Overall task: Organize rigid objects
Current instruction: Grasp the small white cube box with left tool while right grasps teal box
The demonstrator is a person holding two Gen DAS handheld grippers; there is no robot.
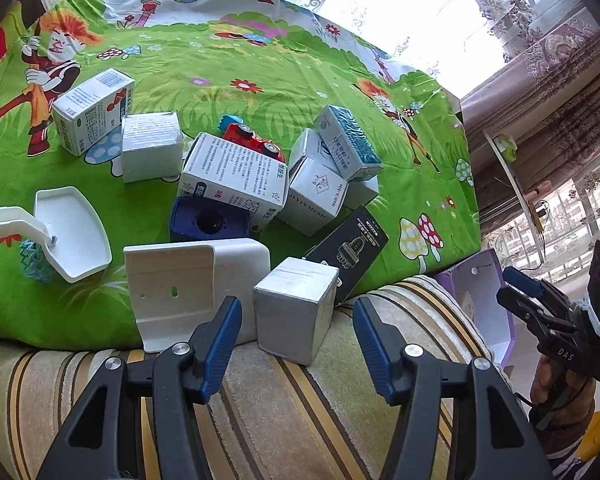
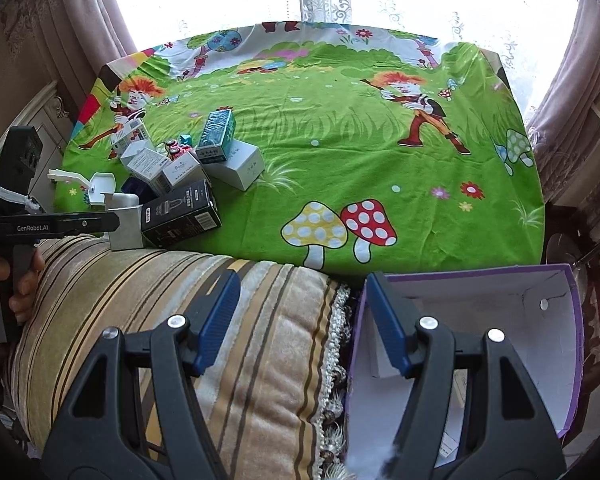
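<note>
Here, boxes (image 2: 180,168) crowd the cloth's (image 2: 380,160) left edge, right side bare.

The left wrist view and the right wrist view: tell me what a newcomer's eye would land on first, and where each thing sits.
The loud green cartoon cloth, printed with mushrooms and children, covers the table and dominates both views. A jumble of small boxes with a red toy car among them crowds its near left part, a black box at the cloth's edge. An open purple box with a white inside stands under the right gripper, whose fingers are apart and empty.
</note>
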